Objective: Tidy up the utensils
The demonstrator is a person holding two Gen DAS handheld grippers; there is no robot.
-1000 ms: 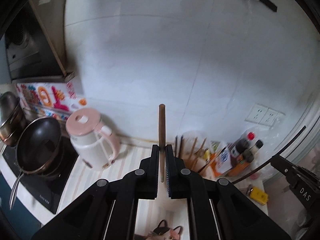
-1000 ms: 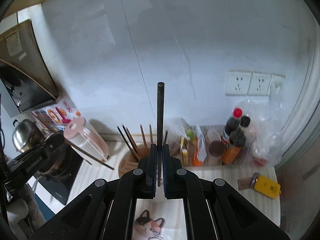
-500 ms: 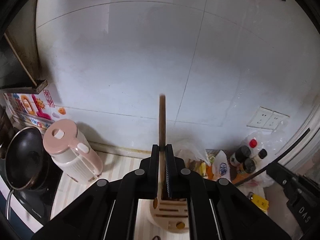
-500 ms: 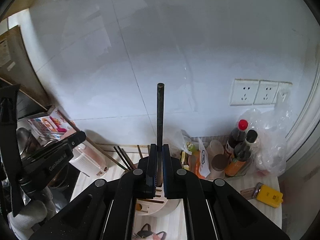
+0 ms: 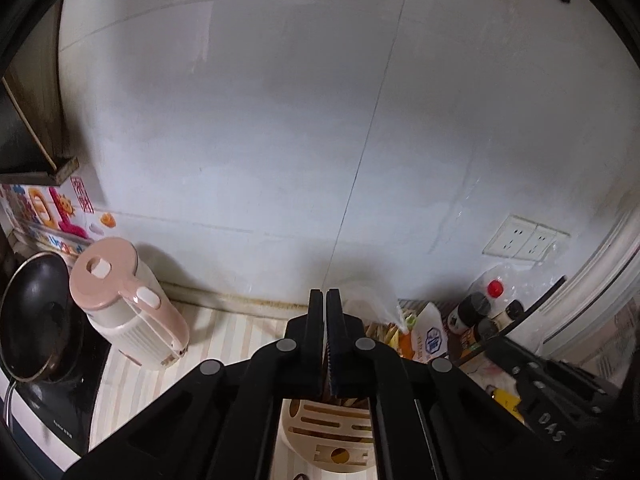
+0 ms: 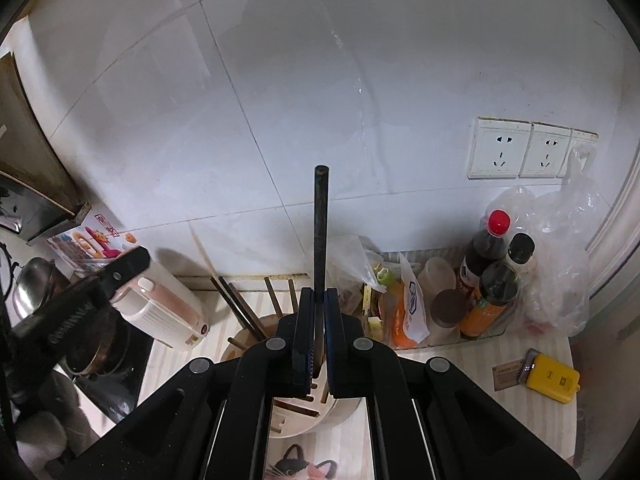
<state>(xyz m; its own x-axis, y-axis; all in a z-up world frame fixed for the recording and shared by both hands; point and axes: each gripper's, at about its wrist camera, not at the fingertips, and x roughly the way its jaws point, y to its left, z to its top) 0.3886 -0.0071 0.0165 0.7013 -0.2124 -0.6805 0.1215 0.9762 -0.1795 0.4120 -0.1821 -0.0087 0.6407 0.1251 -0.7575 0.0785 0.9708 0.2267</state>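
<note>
My left gripper [image 5: 325, 300] hangs over the cream slotted utensil holder [image 5: 332, 440]; its jaws stand nearly together and no chopstick shows between them. My right gripper [image 6: 319, 300] is shut on a dark chopstick [image 6: 321, 216] that stands upright above the same holder [image 6: 344, 412]. Several brown chopsticks [image 6: 240, 308] stick out of the holder's back. The left gripper also shows at the left of the right wrist view [image 6: 124, 268], and the right gripper at the lower right of the left wrist view [image 5: 536, 380].
A pink and white kettle [image 5: 124, 304] stands at the left beside a black pan [image 5: 32, 312] on a stove. Sauce bottles [image 6: 492, 276], bags and packets line the tiled wall at the right. A yellow box [image 6: 552, 376] lies on the striped counter. Wall sockets [image 6: 524, 148] sit above.
The brown chopstick that stood up from my left gripper is gone from its jaws. Both grippers have moved closer over the holder. The right gripper still holds its dark chopstick.
</note>
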